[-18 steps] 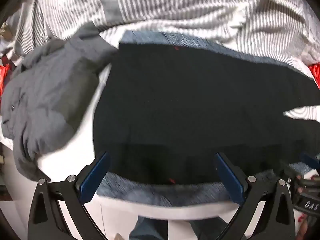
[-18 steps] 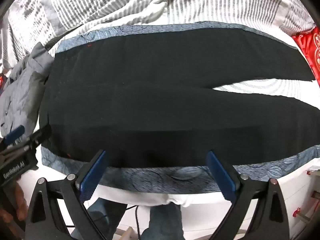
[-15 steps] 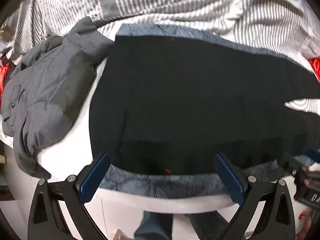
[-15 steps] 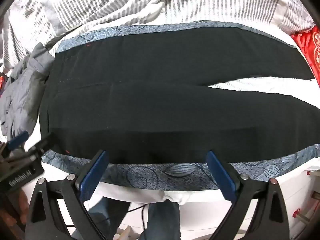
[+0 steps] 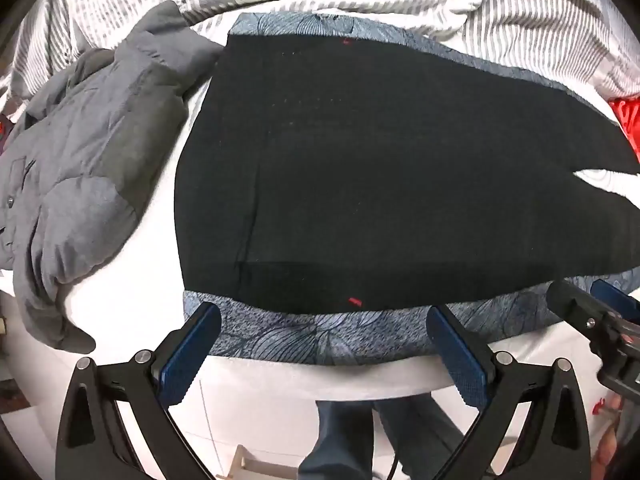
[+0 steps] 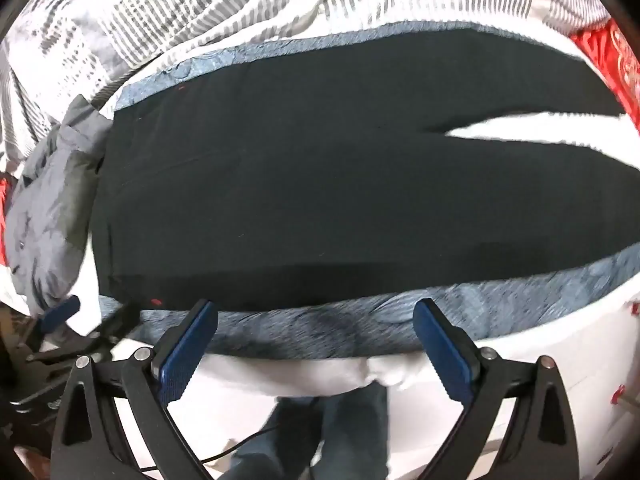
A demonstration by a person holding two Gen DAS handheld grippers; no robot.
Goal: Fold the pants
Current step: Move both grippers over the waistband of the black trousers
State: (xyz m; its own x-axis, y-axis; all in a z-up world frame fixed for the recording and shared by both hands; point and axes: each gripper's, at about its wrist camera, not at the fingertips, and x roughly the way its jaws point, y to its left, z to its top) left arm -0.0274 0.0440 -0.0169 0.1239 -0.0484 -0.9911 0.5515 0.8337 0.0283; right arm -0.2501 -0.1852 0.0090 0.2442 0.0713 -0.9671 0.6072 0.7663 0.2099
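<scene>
Black pants [image 5: 380, 176] flat on blue patterned cloth [image 5: 320, 332] over the bed [image 6: 280, 376], grey jacket [image 5: 80, 168] beside. Left tool [image 5: 324, 352] and right tool [image 6: 316, 344] both wide, holding nothing

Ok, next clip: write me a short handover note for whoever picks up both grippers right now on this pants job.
Left gripper: open, holding nothing, hovering off the near edge of the bed by the waist end of the pants.
Right gripper: open, holding nothing, at the near edge further toward the legs.
Pants: spread flat on the blue patterned cloth, waist at the left, two legs splayed apart to the right. A grey jacket lies beside the waist.
Done: laid out flat.
Left: every fold; probably start by bringing one leg over the other.
</scene>
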